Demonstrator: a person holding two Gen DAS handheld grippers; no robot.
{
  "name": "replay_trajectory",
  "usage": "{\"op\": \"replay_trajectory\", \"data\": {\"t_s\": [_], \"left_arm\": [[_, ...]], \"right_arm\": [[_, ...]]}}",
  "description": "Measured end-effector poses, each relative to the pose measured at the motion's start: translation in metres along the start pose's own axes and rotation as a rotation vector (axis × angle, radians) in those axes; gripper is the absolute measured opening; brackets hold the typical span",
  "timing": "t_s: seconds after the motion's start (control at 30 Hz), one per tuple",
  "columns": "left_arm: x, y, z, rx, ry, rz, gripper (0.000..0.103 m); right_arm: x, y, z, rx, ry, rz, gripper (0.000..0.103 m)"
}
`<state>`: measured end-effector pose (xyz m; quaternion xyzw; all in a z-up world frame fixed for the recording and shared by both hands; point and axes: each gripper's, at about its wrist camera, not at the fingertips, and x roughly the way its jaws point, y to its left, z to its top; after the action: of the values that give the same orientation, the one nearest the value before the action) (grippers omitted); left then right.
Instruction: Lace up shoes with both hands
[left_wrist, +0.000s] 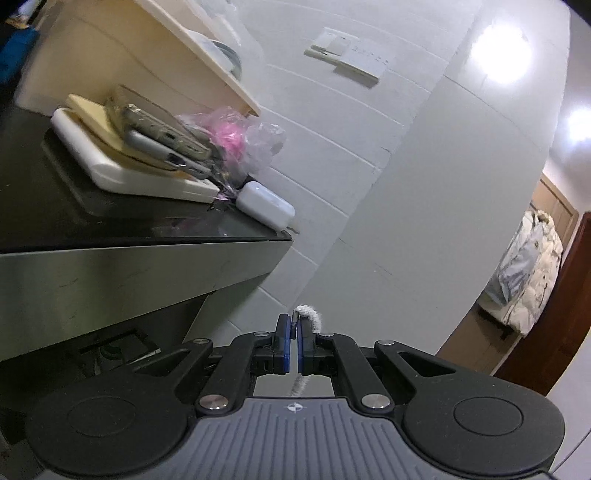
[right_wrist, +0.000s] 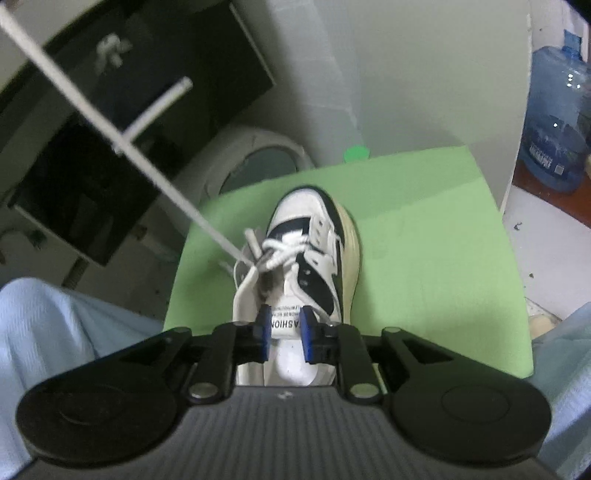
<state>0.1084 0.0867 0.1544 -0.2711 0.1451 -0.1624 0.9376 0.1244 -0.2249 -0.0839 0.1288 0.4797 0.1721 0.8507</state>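
Your left gripper (left_wrist: 294, 341) clamps the taut shoelace (right_wrist: 147, 162); right gripper (right_wrist: 285, 332), released, hovers over the sneaker (right_wrist: 314, 236): overpulling could undo the loose crossing.

Through the left wrist view I see a pale wall (left_wrist: 424, 184) with faint horizontal seams, a white switch plate (left_wrist: 347, 55) on it and two bright light glares (left_wrist: 500, 51) high on the right. A dark glossy tabletop (left_wrist: 122, 221) stands to the left, stacked with white and cream slabs, phones (left_wrist: 162, 140), a crumpled pink-and-clear bag (left_wrist: 236, 140) and a white charger box (left_wrist: 264, 205) at its corner. A cream shelf (left_wrist: 177, 48) hangs above. Far right, a pale padded coat (left_wrist: 528, 269) hangs beside a dark red door frame (left_wrist: 554, 317). Through the right wrist view I see a blue water jug (right_wrist: 557, 122) on a reddish floor, a white round-lidded bin (right_wrist: 255, 158) and a black panel (right_wrist: 122, 122).
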Motion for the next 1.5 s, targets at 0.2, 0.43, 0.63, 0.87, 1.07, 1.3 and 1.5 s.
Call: {"op": "replay_trajectory", "data": {"t_s": [0.2, 0.43, 0.63, 0.87, 1.07, 1.3, 1.5], "left_arm": [[-0.021, -0.003, 0.0, 0.045, 0.042, -0.015, 0.003], [-0.051, -0.008, -0.015, 0.059, 0.206, -0.047, 0.003], [-0.06, -0.016, -0.041, 0.128, 0.4, 0.034, 0.003], [-0.072, -0.024, -0.048, 0.219, 0.494, 0.134, 0.033], [-0.081, -0.027, -0.049, 0.284, 0.526, 0.165, 0.041], [-0.032, 0.017, -0.072, 0.002, 0.557, 0.228, 0.041], [0.047, 0.069, -0.113, -0.169, 0.619, 0.429, 0.041]], "right_arm": [[-0.006, 0.005, 0.004, 0.004, -0.056, -0.035, 0.042], [-0.003, -0.01, 0.006, 0.063, -0.041, -0.07, 0.042], [-0.004, -0.009, 0.008, 0.066, -0.052, -0.065, 0.044], [-0.006, -0.013, 0.009, 0.089, -0.067, -0.071, 0.054], [-0.006, -0.016, 0.01, 0.111, -0.077, -0.07, 0.062], [-0.004, -0.015, 0.011, 0.106, -0.072, -0.081, 0.066], [-0.006, -0.019, 0.012, 0.135, -0.079, -0.073, 0.07]]}}
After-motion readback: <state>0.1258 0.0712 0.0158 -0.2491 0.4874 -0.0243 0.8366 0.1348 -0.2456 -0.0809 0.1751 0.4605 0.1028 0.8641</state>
